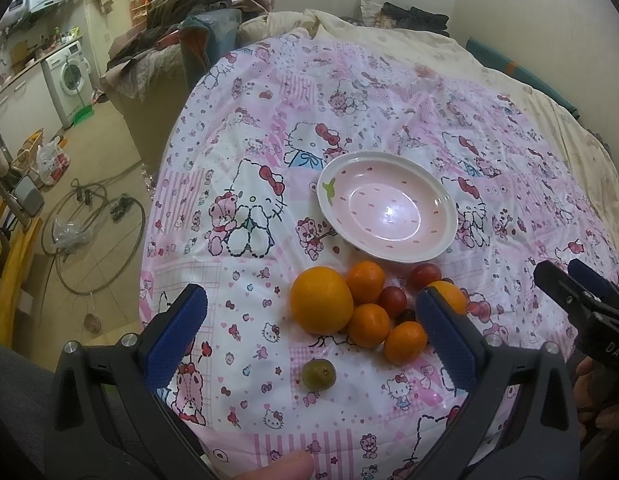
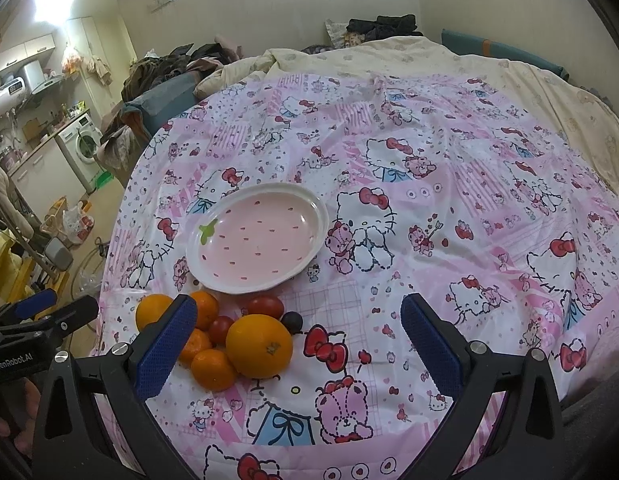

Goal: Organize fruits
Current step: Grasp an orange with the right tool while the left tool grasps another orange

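**Fruit waited beside an empty plate, both grippers spread and empty**

Nearest the left gripper point(image 1: 311, 328), whose jaws stood wide apart around nothing, a small green fruit point(image 1: 318, 374) lay alone on the patterned bedcover point(image 1: 509, 128), on the near side of the plate point(image 1: 387, 206) and well short of it. The right gripper point(image 2: 299, 344) likewise gaped, holding nothing.

Between that fruit and the plate sat the cluster: a large orange point(image 1: 321, 300), small mandarins point(image 1: 368, 326) and dark red tomatoes point(image 1: 392, 301), touching one another just before the plate's near rim.

The plate was empty. It was oval, its long axis running from the green leaf mark point(image 1: 328, 190) across to the opposite rim.

A good first pick would likely be the lone green fruit, or an outer mandarin, taken from above with the pads straddling its middle so neighbours would not roll on the soft cloth.
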`<move>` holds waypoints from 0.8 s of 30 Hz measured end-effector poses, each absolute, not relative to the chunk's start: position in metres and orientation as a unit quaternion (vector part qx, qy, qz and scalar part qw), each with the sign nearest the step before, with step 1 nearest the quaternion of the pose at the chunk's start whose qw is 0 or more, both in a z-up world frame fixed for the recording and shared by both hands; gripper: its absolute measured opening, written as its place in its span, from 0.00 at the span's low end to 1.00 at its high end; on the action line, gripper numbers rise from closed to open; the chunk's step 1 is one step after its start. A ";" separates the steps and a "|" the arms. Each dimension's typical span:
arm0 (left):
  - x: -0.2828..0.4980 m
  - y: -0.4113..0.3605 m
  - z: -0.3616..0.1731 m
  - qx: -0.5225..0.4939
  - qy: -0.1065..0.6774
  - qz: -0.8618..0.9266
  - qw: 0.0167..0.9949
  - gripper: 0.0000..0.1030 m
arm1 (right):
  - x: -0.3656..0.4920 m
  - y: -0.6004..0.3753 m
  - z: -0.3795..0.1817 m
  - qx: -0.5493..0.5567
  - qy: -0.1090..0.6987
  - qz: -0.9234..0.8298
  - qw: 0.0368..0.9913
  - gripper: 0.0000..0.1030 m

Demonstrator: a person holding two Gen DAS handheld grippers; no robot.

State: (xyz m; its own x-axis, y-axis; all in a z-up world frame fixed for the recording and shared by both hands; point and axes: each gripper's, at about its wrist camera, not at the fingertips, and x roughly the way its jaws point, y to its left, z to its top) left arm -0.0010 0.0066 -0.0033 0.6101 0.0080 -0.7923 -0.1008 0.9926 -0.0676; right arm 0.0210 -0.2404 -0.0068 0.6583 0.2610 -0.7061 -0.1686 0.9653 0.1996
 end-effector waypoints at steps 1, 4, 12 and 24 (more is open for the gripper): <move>-0.001 0.006 -0.004 -0.054 0.442 0.029 0.895 1.00 | 0.022 -0.240 -0.007 0.059 0.399 0.119 0.907 1.00; 0.000 0.008 -0.005 -0.055 0.449 0.038 0.891 1.00 | 0.032 -0.244 -0.011 0.086 0.428 0.142 0.888 1.00; 0.004 0.021 -0.011 -0.084 0.470 0.055 0.877 1.00 | 0.073 -0.239 -0.047 0.161 0.557 0.196 0.791 0.93; 0.011 0.027 -0.026 -0.100 0.505 0.057 0.855 1.00 | 0.100 -0.209 -0.125 0.179 0.662 0.186 0.704 0.73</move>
